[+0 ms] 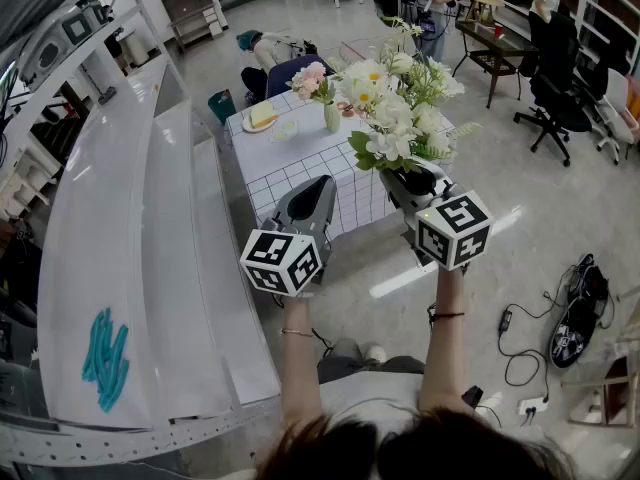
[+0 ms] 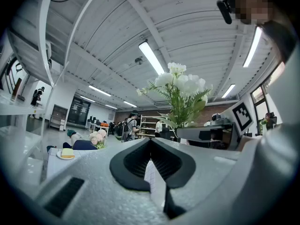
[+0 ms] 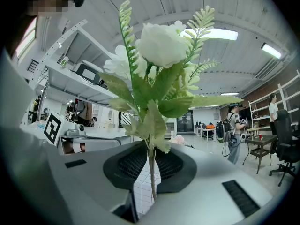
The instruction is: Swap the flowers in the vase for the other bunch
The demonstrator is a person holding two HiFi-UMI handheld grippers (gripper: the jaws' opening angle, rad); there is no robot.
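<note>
A bunch of white flowers (image 1: 400, 108) stands upright in my right gripper (image 1: 420, 183), which is shut on its stems; in the right gripper view the thin green stems (image 3: 151, 168) run between the dark pads and the white bunch (image 3: 159, 46) fills the upper middle. A small pale vase (image 1: 331, 118) with pink flowers (image 1: 310, 78) stands on the grid-cloth table (image 1: 300, 168) ahead. My left gripper (image 1: 310, 203) is shut with nothing in it, held beside the right one, short of the table. The left gripper view shows the white bunch (image 2: 180, 90) to its right and the pink flowers (image 2: 97, 137) far off.
A plate with a yellow piece (image 1: 262, 118) lies on the table left of the vase. A long white shelf unit (image 1: 130, 268) runs along the left. Office chairs (image 1: 560, 98), a dark side table (image 1: 495, 53) and floor cables (image 1: 580, 308) are at the right; people stand at the back.
</note>
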